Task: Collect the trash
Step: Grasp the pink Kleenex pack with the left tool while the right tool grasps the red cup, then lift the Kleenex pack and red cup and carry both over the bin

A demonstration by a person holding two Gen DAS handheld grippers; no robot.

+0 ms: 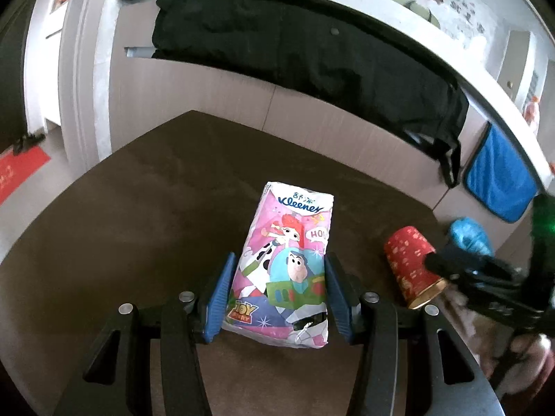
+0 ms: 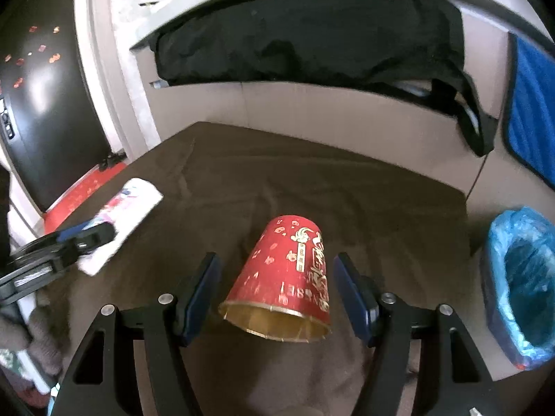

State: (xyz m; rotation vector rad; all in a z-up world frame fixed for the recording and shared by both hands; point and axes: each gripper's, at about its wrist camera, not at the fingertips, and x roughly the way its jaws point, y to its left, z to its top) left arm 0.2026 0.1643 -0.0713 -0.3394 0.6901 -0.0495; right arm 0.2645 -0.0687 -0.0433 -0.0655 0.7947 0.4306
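A pink Kleenex tissue pack [image 1: 295, 222] with cartoon print lies lengthwise between the blue pads of my left gripper [image 1: 279, 260], which press on both of its sides. The right wrist view shows the same pack [image 2: 135, 201] in that gripper's fingers [image 2: 90, 239]. A red paper cup [image 2: 291, 274] with gold print lies on its side on the brown cloth [image 2: 312, 180], mouth toward the camera. My right gripper [image 2: 276, 258] straddles the cup, with a gap on each side, so it stands open. In the left wrist view the cup [image 1: 409, 263] lies to the right.
A small bin with a blue liner [image 2: 520, 284] stands on the floor right of the cloth. A black garment [image 2: 305, 41] and a blue towel [image 2: 530, 104] hang from the counter behind. A red mat [image 1: 17, 173] lies at the left.
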